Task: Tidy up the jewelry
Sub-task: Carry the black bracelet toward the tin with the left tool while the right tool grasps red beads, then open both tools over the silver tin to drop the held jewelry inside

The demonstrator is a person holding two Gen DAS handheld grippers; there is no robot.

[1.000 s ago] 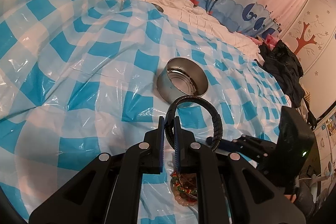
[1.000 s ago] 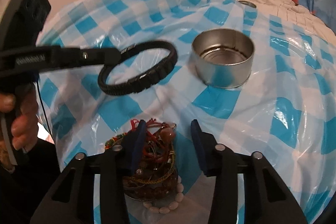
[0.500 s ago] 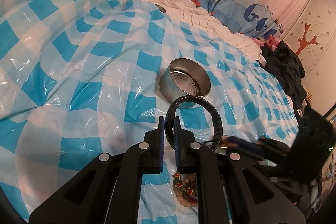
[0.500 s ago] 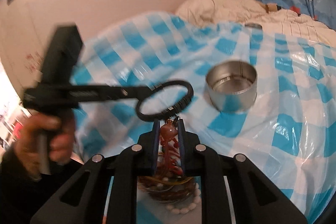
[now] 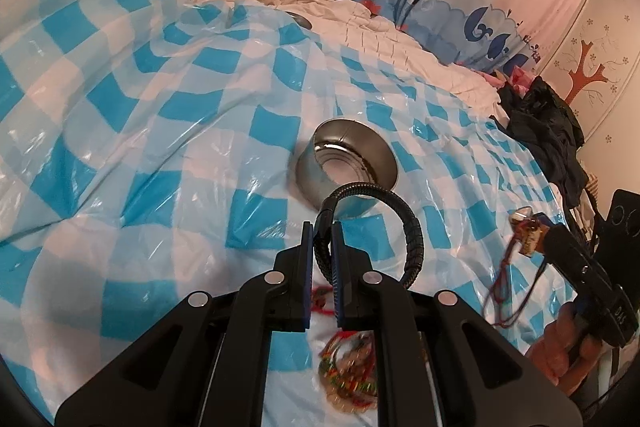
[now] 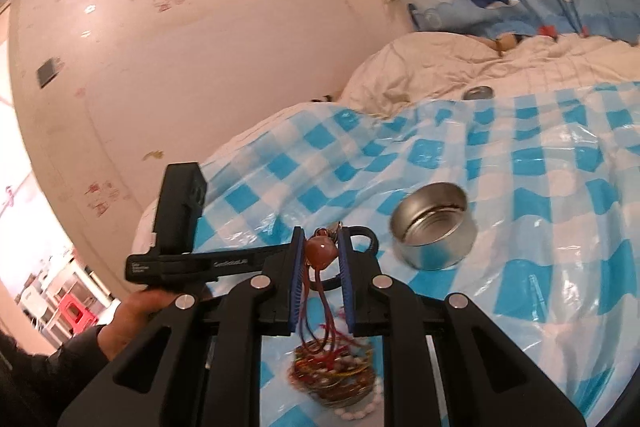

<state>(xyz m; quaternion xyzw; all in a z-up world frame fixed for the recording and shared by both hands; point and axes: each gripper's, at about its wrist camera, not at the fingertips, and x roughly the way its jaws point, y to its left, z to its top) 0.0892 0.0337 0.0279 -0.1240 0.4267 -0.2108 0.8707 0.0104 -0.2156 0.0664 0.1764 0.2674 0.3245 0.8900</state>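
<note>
Item: red cord pendant (image 6: pixel 320 253), hanging clamped in the right gripper (image 6: pixel 321 259) above the jewelry heap (image 6: pixel 334 377), cords trailing. Left gripper (image 5: pixel 320 255) is pinching the black braided bracelet (image 5: pixel 412 227) near the metal tin (image 5: pixel 346 167). Advice: lifting slowly is freeing tangled cords (probably snagging).

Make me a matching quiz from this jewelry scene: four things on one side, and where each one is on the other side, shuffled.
Things:
1. black braided bracelet
2. brown bead pendant
3. metal tin
4. jewelry pile

Places:
A. lying on the checkered sheet, beneath both grippers
B. clamped in the left gripper
C. standing empty on the sheet
D. pinched in the right gripper, cords dangling

Pairs: 1-B, 2-D, 3-C, 4-A
</note>
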